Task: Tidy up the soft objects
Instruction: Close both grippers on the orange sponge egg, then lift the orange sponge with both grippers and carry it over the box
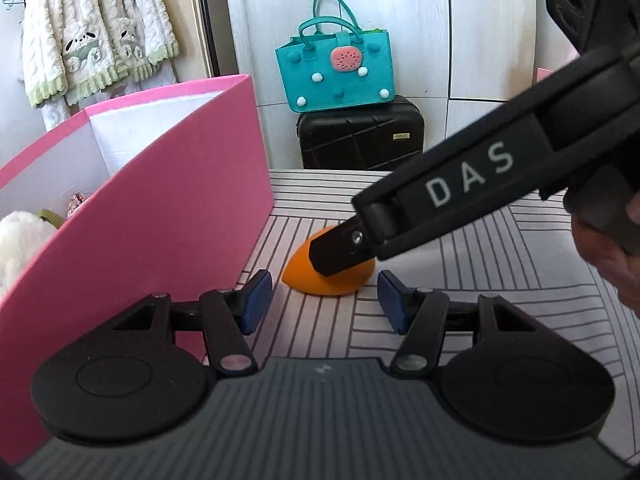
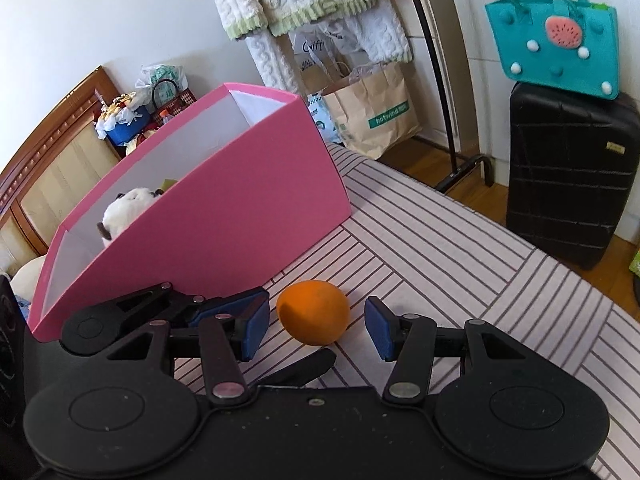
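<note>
While the orange soft ball [image 2: 313,312] sits untouched between the right tool's [image 2: 316,326] open jaws, pink box [image 2: 224,216] crowds its left; left tool [image 1: 325,300] open too.

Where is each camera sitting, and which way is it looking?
Left wrist camera: sits on the left gripper, looking along its open fingers at the orange soft ball beside the pink box; the right gripper and a hand cross in.
Right wrist camera: sits on the right gripper, looking down at the ball between its open fingers; the left gripper pokes in.
Both share: ball, box, striped bed, teal bag, black suitcase.
</note>
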Demonstrator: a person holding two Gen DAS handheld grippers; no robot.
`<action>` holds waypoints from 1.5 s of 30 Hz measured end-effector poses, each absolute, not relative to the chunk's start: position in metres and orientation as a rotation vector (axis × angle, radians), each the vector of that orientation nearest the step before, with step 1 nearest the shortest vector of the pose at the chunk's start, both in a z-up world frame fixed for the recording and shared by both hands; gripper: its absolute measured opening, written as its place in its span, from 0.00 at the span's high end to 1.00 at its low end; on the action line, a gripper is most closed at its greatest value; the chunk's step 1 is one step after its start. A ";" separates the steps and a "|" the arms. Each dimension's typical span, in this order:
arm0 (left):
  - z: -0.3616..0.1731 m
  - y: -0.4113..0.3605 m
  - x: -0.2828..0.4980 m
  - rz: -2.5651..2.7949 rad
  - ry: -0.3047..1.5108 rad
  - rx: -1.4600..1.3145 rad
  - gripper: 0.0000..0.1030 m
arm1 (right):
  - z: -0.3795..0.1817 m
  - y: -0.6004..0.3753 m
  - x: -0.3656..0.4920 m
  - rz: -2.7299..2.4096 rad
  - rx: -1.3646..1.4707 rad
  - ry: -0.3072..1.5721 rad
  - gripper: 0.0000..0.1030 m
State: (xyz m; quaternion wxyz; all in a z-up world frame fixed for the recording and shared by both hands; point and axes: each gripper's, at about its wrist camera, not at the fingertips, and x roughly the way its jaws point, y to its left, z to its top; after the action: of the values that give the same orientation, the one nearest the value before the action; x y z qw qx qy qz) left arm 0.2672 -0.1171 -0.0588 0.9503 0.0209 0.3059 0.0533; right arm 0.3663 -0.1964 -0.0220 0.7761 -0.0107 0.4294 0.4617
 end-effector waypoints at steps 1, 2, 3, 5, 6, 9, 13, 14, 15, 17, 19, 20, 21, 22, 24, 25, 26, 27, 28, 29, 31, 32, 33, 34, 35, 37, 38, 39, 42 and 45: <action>-0.059 -0.116 0.268 0.099 0.623 0.036 0.44 | -0.024 -0.196 0.369 1.006 -0.007 0.939 0.44; -0.060 -0.116 0.270 0.089 0.624 0.029 0.44 | -0.026 -0.197 0.371 1.010 0.019 0.952 0.44; -0.060 -0.114 0.271 0.078 0.626 0.019 0.44 | -0.028 -0.197 0.373 1.013 0.042 0.967 0.46; -0.060 -0.113 0.274 0.069 0.634 0.001 0.44 | -0.032 -0.197 0.375 1.012 0.053 0.982 0.53; -0.061 -0.112 0.275 0.067 0.637 -0.003 0.44 | -0.032 -0.197 0.375 0.995 0.049 0.982 0.58; -0.062 -0.113 0.274 0.065 0.622 0.008 0.52 | -0.032 -0.200 0.374 0.972 0.075 0.990 0.60; -0.064 -0.113 0.270 0.029 0.625 -0.006 0.55 | -0.030 -0.204 0.367 0.940 0.076 0.989 0.61; -0.064 -0.114 0.268 0.023 0.620 0.005 0.55 | -0.030 -0.205 0.366 0.935 0.077 0.988 0.61; -0.064 -0.116 0.266 0.018 0.615 0.015 0.55 | -0.029 -0.206 0.362 0.931 0.080 0.986 0.61; -0.062 -0.118 0.259 0.005 0.607 0.029 0.56 | -0.027 -0.209 0.357 0.925 0.082 0.985 0.61; -0.060 -0.118 0.253 -0.010 0.601 0.035 0.58 | -0.023 -0.211 0.351 0.916 0.083 0.983 0.61; -0.058 -0.118 0.250 -0.019 0.598 0.040 0.58 | -0.021 -0.212 0.348 0.910 0.083 0.982 0.61; -0.056 -0.119 0.246 -0.029 0.595 0.048 0.58 | -0.020 -0.213 0.346 0.905 0.083 0.983 0.61; -0.055 -0.119 0.243 -0.039 0.594 0.052 0.59 | -0.018 -0.214 0.342 0.898 0.086 0.984 0.61; -0.052 -0.119 0.239 -0.058 0.597 0.056 0.59 | -0.015 -0.217 0.337 0.885 0.089 0.990 0.61; -0.051 -0.119 0.236 -0.070 0.599 0.057 0.59 | -0.014 -0.218 0.333 0.880 0.088 0.992 0.61; -0.049 -0.119 0.234 -0.084 0.604 0.056 0.59 | -0.012 -0.219 0.329 0.874 0.086 0.996 0.61; -0.047 -0.118 0.232 -0.098 0.611 0.052 0.59 | -0.011 -0.220 0.326 0.868 0.084 1.000 0.61; -0.046 -0.117 0.229 -0.112 0.617 0.046 0.59 | -0.010 -0.221 0.323 0.863 0.082 1.002 0.61; -0.044 -0.116 0.227 -0.126 0.623 0.042 0.59 | -0.008 -0.221 0.318 0.858 0.080 1.003 0.61; -0.040 -0.115 0.221 -0.147 0.630 0.041 0.59 | -0.005 -0.223 0.310 0.852 0.078 1.000 0.61; -0.038 -0.115 0.219 -0.157 0.633 0.040 0.59 | -0.003 -0.223 0.306 0.848 0.076 0.998 0.61; -0.036 -0.114 0.215 -0.166 0.634 0.041 0.59 | -0.001 -0.224 0.302 0.845 0.074 0.997 0.61; -0.034 -0.114 0.212 -0.177 0.635 0.041 0.59 | 0.001 -0.224 0.297 0.841 0.073 0.995 0.61; -0.032 -0.113 0.209 -0.188 0.635 0.041 0.59 | 0.004 -0.224 0.292 0.837 0.069 0.990 0.61; -0.028 -0.111 0.201 -0.209 0.632 0.037 0.59 | 0.008 -0.225 0.283 0.833 0.062 0.978 0.61; -0.026 -0.109 0.197 -0.218 0.630 0.038 0.59 | 0.011 -0.224 0.277 0.830 0.058 0.971 0.61; -0.024 -0.107 0.193 -0.227 0.627 0.039 0.59 | 0.014 -0.224 0.272 0.828 0.055 0.962 0.61; -0.016 -0.103 0.183 -0.250 0.610 0.053 0.59 | 0.024 -0.224 0.256 0.821 0.053 0.935 0.61; -0.007 -0.097 0.175 -0.277 0.595 0.065 0.59 | 0.034 -0.223 0.240 0.812 0.043 0.906 0.61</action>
State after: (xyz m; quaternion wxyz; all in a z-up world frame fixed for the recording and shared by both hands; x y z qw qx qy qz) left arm 0.1750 -0.0972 -0.0073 0.9462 0.0318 0.2920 -0.1358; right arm 0.2398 -0.2232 0.0341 0.8204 0.0203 0.4257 0.3812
